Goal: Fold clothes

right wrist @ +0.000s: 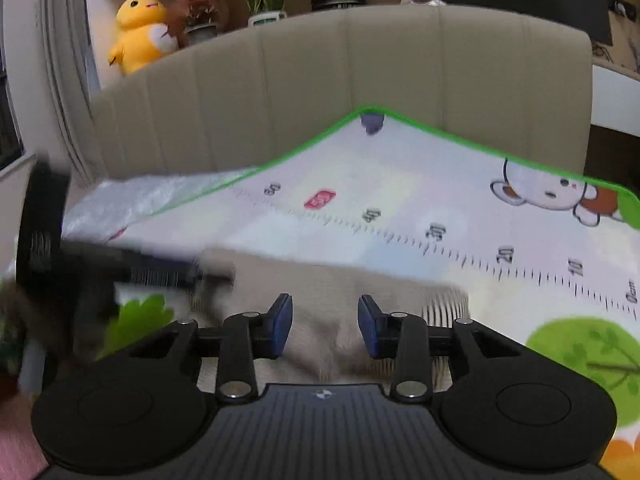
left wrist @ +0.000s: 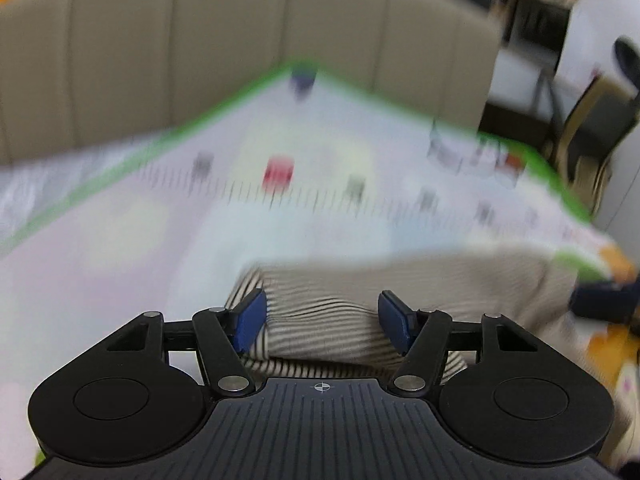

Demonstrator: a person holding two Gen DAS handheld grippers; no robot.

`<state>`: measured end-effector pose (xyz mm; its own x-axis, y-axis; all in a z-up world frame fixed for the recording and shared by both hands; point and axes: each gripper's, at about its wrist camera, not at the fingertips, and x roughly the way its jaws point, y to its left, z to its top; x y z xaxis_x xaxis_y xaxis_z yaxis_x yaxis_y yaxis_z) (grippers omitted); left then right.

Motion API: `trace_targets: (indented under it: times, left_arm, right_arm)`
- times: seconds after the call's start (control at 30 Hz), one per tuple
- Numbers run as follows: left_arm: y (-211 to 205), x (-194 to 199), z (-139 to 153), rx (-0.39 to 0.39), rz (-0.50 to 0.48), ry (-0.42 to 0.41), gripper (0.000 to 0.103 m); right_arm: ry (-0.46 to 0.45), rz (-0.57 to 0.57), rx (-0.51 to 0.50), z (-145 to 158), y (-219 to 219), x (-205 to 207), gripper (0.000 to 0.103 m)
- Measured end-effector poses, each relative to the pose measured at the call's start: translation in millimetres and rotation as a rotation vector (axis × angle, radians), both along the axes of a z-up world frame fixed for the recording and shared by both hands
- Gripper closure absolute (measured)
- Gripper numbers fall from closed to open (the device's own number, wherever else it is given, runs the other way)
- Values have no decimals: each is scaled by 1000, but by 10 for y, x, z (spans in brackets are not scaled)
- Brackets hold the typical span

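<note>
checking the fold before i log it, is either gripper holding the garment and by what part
Neither. The left gripper and right gripper are both open over the striped garment, jaws apart with cloth between them but not pinched.

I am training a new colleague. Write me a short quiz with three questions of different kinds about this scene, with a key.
1. True or false: both the left hand-held gripper and the right hand-held gripper are open.
2. What pattern has the garment in front of them?
A. dots
B. thin stripes
C. checks
3. Fill in: the play mat has a ____ border and a printed ruler.

Key: 1 true; 2 B; 3 green.
</note>
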<state>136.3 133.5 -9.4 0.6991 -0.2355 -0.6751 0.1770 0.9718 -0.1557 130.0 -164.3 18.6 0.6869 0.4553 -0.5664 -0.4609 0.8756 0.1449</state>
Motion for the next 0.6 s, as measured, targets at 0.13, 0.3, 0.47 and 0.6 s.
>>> trace_targets:
  times: [0.13,0.3,0.47,0.6]
  left_arm:
    - [74,-51,-112,-9,-15,77,34]
    - [218,-213,122,-113,-59,10,20]
    - [547,-254,373,-194,27,-108,6]
    - [498,-5,92,-193,94,46,6]
  right_arm:
    - [58,-115,-129,-320,-70,355,71]
    - [92,-185,-168,-517,-261,454,70]
    - [94,-222,-103,-292,-395,269,61]
    - [196,-261,-24,-394,-457,435,51]
